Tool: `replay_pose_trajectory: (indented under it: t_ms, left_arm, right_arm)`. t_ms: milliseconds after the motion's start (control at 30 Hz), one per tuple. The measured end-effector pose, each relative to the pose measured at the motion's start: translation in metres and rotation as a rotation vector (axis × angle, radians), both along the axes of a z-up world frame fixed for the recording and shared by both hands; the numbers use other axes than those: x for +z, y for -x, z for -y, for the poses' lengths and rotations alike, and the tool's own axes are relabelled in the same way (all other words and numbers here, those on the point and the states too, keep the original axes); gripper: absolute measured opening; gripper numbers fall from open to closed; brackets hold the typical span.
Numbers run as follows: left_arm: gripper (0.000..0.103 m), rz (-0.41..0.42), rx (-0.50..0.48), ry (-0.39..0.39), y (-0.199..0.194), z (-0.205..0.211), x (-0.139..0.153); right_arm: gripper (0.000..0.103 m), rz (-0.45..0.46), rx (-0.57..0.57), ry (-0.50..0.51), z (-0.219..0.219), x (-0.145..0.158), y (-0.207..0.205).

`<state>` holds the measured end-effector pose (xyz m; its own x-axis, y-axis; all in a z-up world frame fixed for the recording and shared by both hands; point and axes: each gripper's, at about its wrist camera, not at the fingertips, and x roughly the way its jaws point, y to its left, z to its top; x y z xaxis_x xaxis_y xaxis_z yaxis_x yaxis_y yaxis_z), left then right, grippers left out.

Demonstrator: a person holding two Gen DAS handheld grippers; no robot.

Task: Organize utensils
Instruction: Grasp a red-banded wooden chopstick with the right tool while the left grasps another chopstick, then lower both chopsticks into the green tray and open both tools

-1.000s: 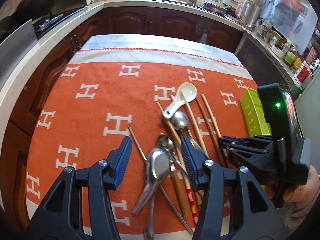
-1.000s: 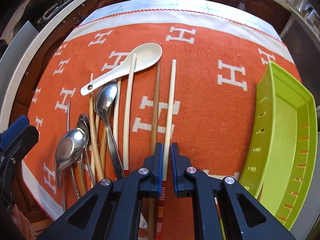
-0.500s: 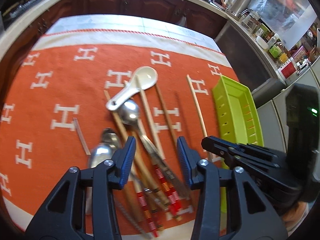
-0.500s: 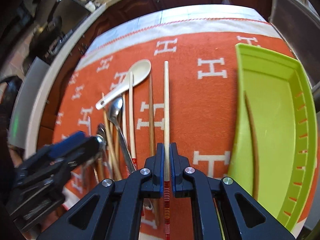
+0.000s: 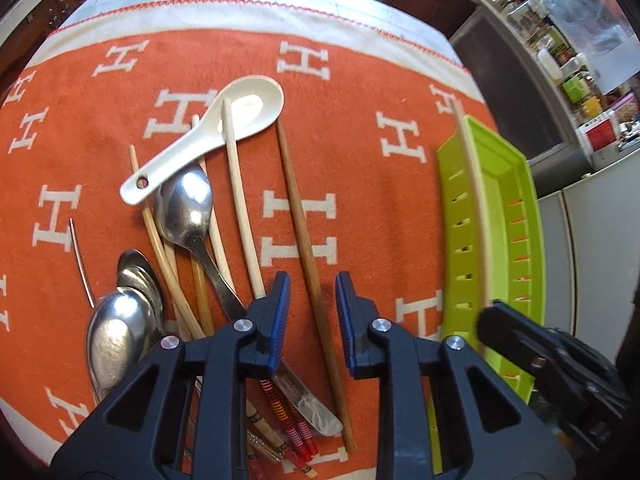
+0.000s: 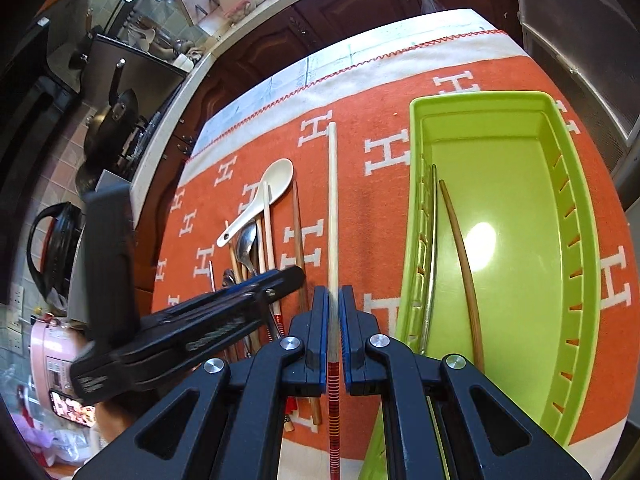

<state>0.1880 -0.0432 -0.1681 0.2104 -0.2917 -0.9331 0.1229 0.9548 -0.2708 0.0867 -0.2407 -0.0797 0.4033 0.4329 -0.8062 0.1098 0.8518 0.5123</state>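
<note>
Between the closing left claw [image 5: 309, 312], brown chopstick [image 5: 304, 220]

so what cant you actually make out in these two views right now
- Left wrist view: the right gripper is motion-blurred, and so is the pale chopstick it carries.
- Left wrist view: the left gripper, jaws closing around a brown chopstick, hides the spoon handles.
- Right wrist view: the left gripper's blurred body covers the lower part of the pile.
- Right wrist view: the green tray is cut off by the frame's lower edge.

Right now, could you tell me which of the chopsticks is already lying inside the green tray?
The dark brown chopstick lies alone on the green tray's floor. The pale one is clamped in the right gripper; the rest lie on the orange cloth.
</note>
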Motion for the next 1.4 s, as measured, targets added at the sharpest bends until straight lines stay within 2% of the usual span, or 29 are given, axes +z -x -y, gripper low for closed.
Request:
replay_pose_trajectory:
  t_ms: [133,200,333,467,533,767,867,1000,1200,1300,1400]
  left_arm:
    - [0.020,0.027,-0.013,-0.052,0.000,0.010,-0.003]
    - [0.005,0.050,-0.017,-0.096,0.001,0.017,-0.004]
    - [0.005,0.067,-0.009,-0.112,0.000,0.021,-0.003]
    - [0.003,0.027,0.007,-0.051,0.003,0.020,0.004]
    - [0.003,0.043,-0.001,-0.032,0.012,0.017,0.016]
    - [0.003,0.104,-0.068,0.122,0.042,0.031,0.089]
    - [0.003,0.132,-0.108,0.165,0.053,0.045,0.113]
    - [0.003,0.134,-0.164,0.191,0.066,0.067,0.129]
    - [0.003,0.099,-0.212,0.184,0.069,0.107,0.121]
    - [0.004,0.094,-0.245,0.143,0.071,0.121,0.109]
    - [0.004,0.141,-0.267,0.062,0.076,0.127,0.099]
  right_arm:
    - [0.005,0.015,0.001,-0.021,0.006,0.004,0.004]
    - [0.005,0.022,-0.002,-0.029,0.009,0.005,0.006]
    - [0.005,0.026,-0.019,-0.063,0.021,0.005,0.012]
    - [0.005,0.035,-0.043,-0.085,0.032,0.007,0.020]
    - [0.005,0.046,-0.053,-0.098,0.041,0.011,0.026]
    - [0.005,0.083,-0.086,-0.110,0.070,0.029,0.048]
    - [0.005,0.099,-0.096,-0.092,0.082,0.037,0.057]
    - [0.005,0.116,-0.122,-0.002,0.092,0.050,0.068]
    - [0.005,0.103,-0.153,0.070,0.106,0.053,0.079]
    - [0.006,0.075,-0.156,0.106,0.111,0.047,0.081]
    - [0.018,0.048,-0.177,0.146,0.114,0.038,0.083]
